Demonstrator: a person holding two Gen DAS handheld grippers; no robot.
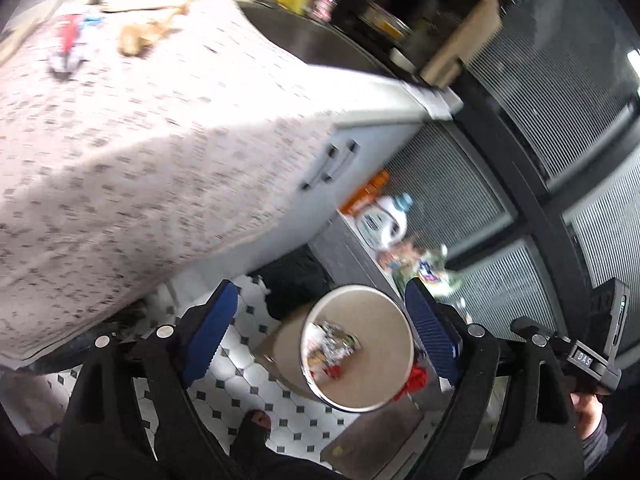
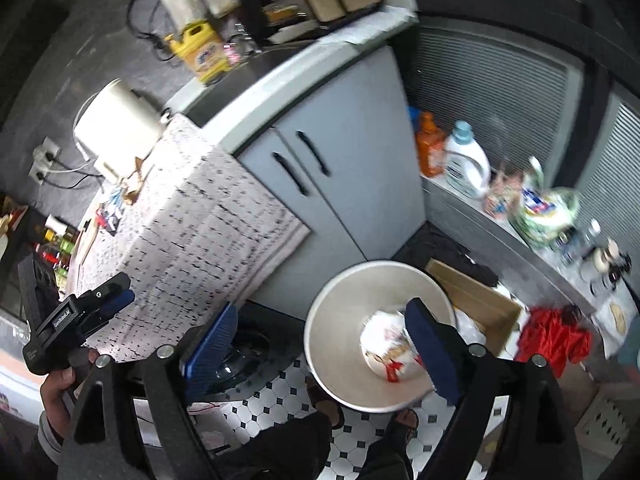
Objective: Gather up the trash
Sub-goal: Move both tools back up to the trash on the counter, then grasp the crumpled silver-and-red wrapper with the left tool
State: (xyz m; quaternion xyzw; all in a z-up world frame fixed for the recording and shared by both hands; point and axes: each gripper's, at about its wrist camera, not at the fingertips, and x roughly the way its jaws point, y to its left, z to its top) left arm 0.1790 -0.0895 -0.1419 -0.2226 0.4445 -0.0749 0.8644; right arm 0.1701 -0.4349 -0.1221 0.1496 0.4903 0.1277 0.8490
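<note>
A round grey trash bin [image 1: 356, 346] stands on the tiled floor below me. In the left wrist view crumpled wrappers [image 1: 332, 346] lie at its bottom. My left gripper [image 1: 320, 332] is open and empty above the bin. In the right wrist view the bin [image 2: 340, 328] holds a white crumpled bag with red print [image 2: 386, 346]. My right gripper [image 2: 320, 344] is open over the bin's left rim, its right finger [image 2: 430, 354] in front of the bag. A red-and-blue wrapper [image 1: 68, 46] and a brown scrap [image 1: 134, 40] lie on the patterned tablecloth [image 1: 120, 140].
A grey cabinet [image 2: 328, 152] stands behind the bin. A cardboard box [image 2: 476, 304] and red cloth [image 2: 554, 334] lie right of the bin. Detergent bottles [image 2: 466, 160] stand on a low ledge. A white kettle [image 2: 116, 128] sits on the table. My feet [image 2: 328, 400] are on the tiles.
</note>
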